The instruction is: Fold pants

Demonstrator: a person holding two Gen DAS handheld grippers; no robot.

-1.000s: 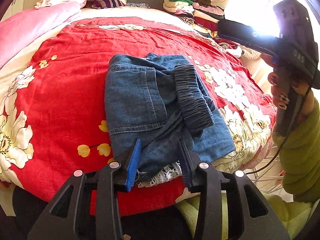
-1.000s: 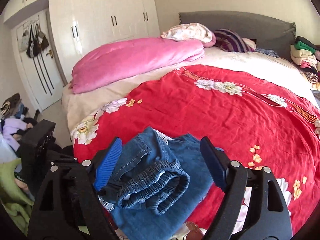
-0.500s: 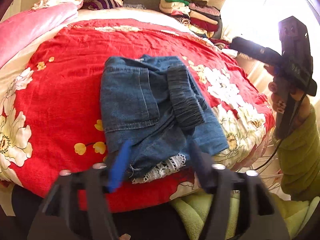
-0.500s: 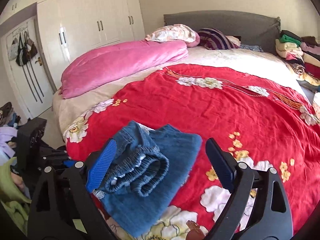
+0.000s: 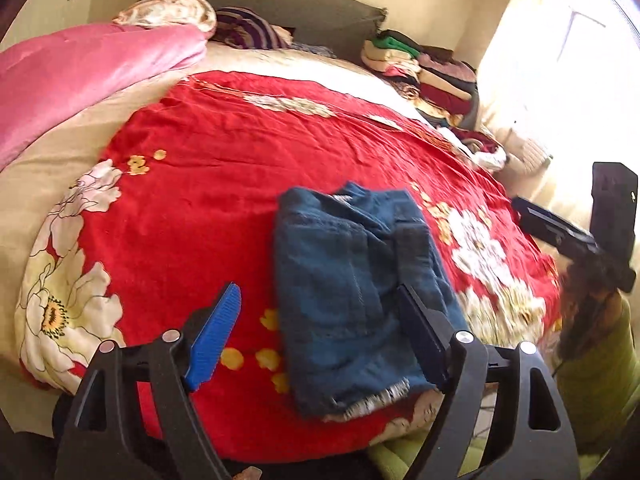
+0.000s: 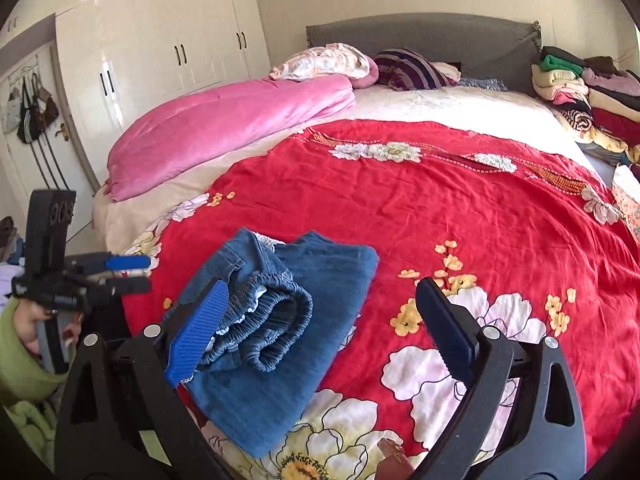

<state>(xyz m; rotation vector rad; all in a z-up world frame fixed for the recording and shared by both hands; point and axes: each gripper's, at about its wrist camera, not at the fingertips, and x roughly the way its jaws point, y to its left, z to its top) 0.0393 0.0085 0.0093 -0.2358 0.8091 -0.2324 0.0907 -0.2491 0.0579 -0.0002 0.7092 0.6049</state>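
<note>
The blue denim pants (image 5: 352, 292) lie folded into a compact bundle near the front edge of the red floral bedspread (image 5: 240, 168). The elastic waistband is rolled on top, seen in the right wrist view (image 6: 276, 320). My left gripper (image 5: 320, 332) is open and empty, held above the bundle's near edge. My right gripper (image 6: 320, 328) is open and empty, just off the bundle's right side. Each gripper shows in the other's view, the right one (image 5: 576, 236) at the bed's right edge and the left one (image 6: 104, 276) at its left.
A pink quilt (image 6: 232, 120) lies along the bed's left side, pillows (image 6: 328, 62) at the grey headboard. A stack of folded clothes (image 6: 580, 84) sits at the back right. White wardrobes (image 6: 160, 48) stand to the left, bags hanging on a door.
My left gripper let go of the pants' near edge, opened wide and pulled back and up. My right gripper drew back to the right. The bundle stays on the bed.
</note>
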